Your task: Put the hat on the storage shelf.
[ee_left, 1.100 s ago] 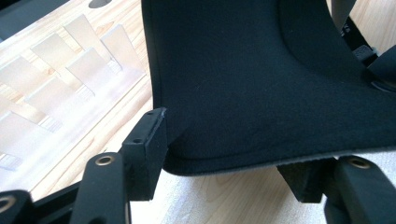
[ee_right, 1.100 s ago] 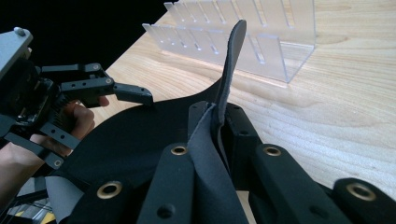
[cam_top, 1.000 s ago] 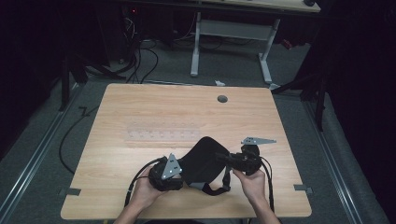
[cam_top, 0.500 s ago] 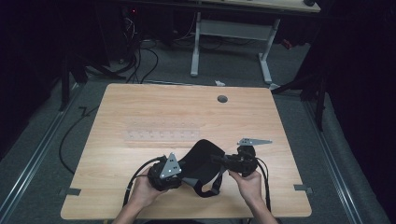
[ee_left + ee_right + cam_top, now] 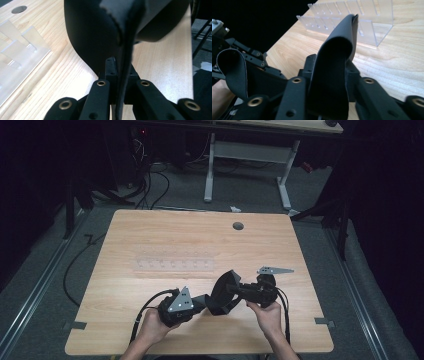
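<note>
On the left, my left hand comes up from the near edge of the bench, wrapped around the left tool, which points right and a little away from me. In the left gripper view its jaws are pinched closed on a thin edge of the black fabric piece, the rest of which billows up above them. The fabric hangs between my two tools, near the front middle of the bench, bowed up into a curl and mostly lifted off the wood. My right hand holds the right tool from below, aimed left toward the other. In the right gripper view its jaws clamp a folded loop of the fabric. Beyond it a clear slotted rack rests on the bench.
</note>
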A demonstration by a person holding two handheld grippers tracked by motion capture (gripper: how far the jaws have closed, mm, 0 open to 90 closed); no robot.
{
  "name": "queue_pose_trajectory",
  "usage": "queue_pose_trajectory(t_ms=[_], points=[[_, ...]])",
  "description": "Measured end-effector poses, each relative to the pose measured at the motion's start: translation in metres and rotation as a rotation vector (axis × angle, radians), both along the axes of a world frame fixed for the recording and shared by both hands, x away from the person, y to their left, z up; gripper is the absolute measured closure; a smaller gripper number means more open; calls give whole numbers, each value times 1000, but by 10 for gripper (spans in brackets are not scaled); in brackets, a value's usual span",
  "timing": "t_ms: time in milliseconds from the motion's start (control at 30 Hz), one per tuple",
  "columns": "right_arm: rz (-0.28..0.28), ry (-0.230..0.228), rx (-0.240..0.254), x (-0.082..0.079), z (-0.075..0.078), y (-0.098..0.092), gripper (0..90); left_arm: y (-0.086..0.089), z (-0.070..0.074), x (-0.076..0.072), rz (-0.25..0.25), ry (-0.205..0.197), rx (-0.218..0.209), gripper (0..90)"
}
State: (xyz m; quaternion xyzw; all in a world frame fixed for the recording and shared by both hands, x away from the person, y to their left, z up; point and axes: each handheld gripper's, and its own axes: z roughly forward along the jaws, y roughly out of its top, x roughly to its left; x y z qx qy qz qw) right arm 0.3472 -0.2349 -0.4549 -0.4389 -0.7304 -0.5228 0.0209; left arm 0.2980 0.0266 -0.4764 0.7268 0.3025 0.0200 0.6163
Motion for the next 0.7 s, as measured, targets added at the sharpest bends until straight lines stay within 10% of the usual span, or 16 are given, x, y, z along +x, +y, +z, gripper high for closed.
queue_pose_trajectory(t_ms=[300, 700], points=[[-52, -40, 44, -3, 0, -25, 518, 6, 2, 3, 15, 33, -18, 867], [-286, -90, -290, 2, -46, -50, 442, 25, 13, 12, 71, 73, -118, 866]])
